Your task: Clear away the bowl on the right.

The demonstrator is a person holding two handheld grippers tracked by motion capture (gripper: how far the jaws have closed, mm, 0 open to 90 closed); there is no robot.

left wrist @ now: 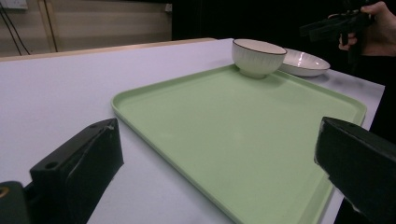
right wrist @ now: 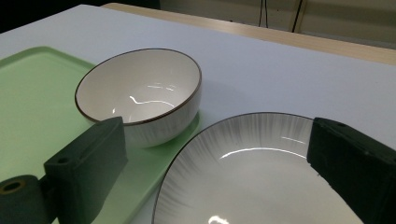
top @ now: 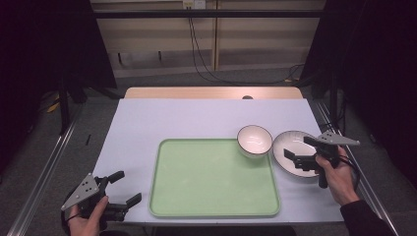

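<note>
A pale green tray [top: 211, 177] lies in the middle of the white table. A white bowl [top: 254, 140] with a dark rim sits on the tray's far right corner. Just right of it, a white plate [top: 295, 150] rests on the table. My right gripper [top: 301, 149] hovers over the plate, jaws open and empty; in the right gripper view the plate [right wrist: 252, 177] lies between the jaws and the bowl [right wrist: 140, 95] is ahead to the left. My left gripper [top: 125, 188] stands open and empty at the table's front left corner, facing the tray [left wrist: 243, 130] and the bowl [left wrist: 258, 57].
The white table [top: 196, 118] has bare room behind and left of the tray. A wooden strip [top: 211, 92] runs along its far edge. Dark curtains flank both sides, and cables hang at the back wall.
</note>
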